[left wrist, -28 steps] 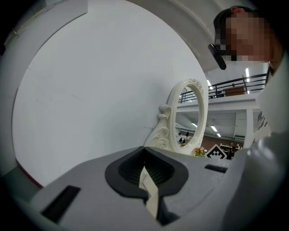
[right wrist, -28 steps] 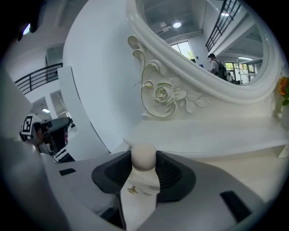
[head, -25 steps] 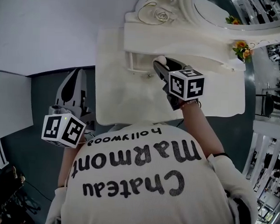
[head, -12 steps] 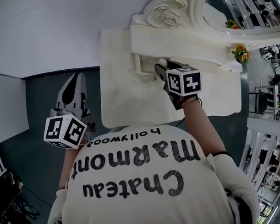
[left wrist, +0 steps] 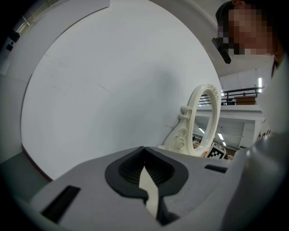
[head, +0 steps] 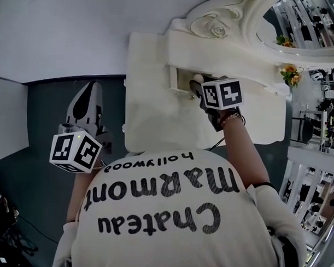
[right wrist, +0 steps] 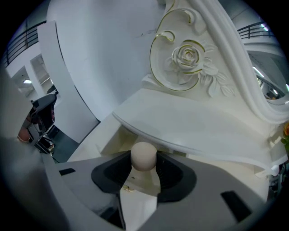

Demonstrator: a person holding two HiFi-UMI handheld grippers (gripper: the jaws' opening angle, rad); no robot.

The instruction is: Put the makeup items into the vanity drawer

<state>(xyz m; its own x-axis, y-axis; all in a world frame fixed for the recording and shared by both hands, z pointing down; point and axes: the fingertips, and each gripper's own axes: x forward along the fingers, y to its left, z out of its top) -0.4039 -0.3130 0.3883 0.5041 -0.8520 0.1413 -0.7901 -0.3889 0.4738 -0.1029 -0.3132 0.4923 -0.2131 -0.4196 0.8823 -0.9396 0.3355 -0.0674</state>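
Note:
A beige round makeup sponge (right wrist: 143, 156) sits between the tips of my right gripper (right wrist: 143, 165), whose jaws are shut on it. In the head view the right gripper (head: 197, 83) points steeply down, holding the sponge (head: 197, 78) at the mouth of the open vanity drawer (head: 177, 81). The drawer's pale inside (right wrist: 110, 142) shows just under the sponge, beneath the overhanging shelf. My left gripper (head: 92, 89) hangs off the table's left side over the dark floor. In its own view the left gripper (left wrist: 144, 151) is shut with nothing in it.
The cream vanity top (head: 151, 118) lies below the drawer. An ornate carved mirror frame with a rose (right wrist: 187, 56) rises behind it, and small orange flowers (head: 292, 74) sit at the right. A white wall (head: 61, 33) is to the left.
The right gripper with the sponge has tipped further down at the drawer opening. The left gripper has drifted slightly lower beside the table.

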